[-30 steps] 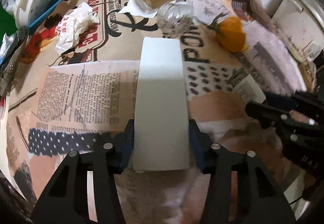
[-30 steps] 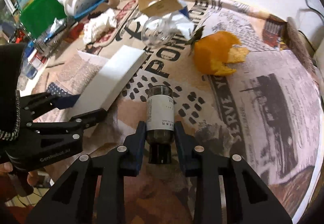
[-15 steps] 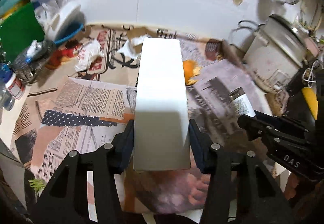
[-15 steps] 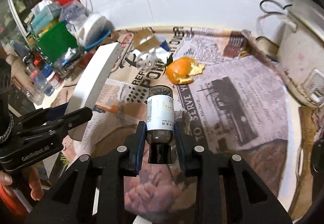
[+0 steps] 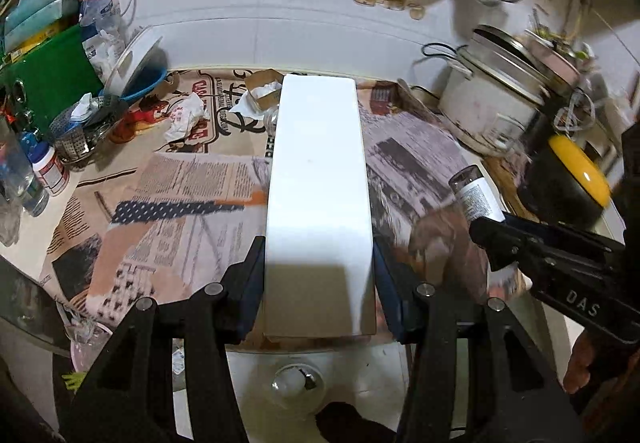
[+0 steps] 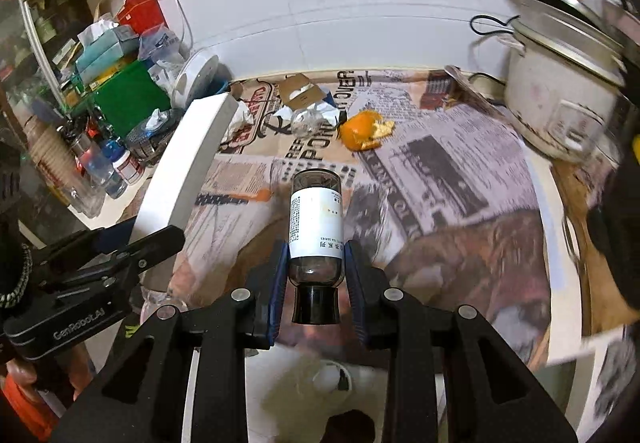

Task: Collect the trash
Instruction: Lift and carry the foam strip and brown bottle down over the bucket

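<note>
Both grippers have lifted back past the worktop's near edge: left gripper (image 5: 319,283) jaws pinch a flat white box (image 5: 319,183), right gripper (image 6: 316,275) jaws clamp a labelled glass bottle (image 6: 316,219) above the newspaper-covered worktop (image 6: 460,171).

The left gripper (image 5: 319,279) is raised above the table, its two fingers pressed against the sides of a long white box (image 5: 318,203). The right gripper (image 6: 316,275) is level beside it, fingers clamped on a small dark bottle (image 6: 316,227) near its cap.
</note>
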`<action>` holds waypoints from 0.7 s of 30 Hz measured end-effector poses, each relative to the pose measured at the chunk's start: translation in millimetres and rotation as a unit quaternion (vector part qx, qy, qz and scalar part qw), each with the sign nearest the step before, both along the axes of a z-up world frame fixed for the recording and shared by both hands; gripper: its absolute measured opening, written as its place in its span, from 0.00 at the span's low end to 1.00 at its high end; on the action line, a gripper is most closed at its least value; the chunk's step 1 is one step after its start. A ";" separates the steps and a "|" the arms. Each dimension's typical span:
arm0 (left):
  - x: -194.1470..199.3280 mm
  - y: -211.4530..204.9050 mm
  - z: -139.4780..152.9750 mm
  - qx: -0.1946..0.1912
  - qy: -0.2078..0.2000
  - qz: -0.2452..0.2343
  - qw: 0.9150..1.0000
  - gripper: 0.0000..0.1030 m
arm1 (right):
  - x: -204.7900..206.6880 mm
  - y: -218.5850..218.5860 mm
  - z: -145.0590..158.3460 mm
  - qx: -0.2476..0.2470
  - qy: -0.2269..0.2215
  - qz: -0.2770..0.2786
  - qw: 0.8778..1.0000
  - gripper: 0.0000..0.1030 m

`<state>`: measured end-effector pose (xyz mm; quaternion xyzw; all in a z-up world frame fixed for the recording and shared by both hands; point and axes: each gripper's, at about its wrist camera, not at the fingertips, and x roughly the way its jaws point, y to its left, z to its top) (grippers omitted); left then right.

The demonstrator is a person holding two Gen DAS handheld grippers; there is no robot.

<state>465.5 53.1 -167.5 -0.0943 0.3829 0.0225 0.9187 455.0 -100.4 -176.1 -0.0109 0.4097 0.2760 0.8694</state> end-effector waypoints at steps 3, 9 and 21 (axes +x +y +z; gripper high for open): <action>-34.6 7.9 -6.7 0.009 0.005 -0.014 1.000 0.49 | -30.7 4.1 -5.2 0.007 0.006 -0.017 1.000 0.25; -103.4 27.1 -24.8 0.015 0.031 -0.030 0.999 0.49 | -90.2 17.4 -21.5 0.016 0.028 -0.043 0.999 0.25; -174.5 27.1 -61.3 -0.008 0.091 -0.037 0.995 0.49 | -150.7 27.5 -42.6 0.006 0.063 -0.039 0.997 0.25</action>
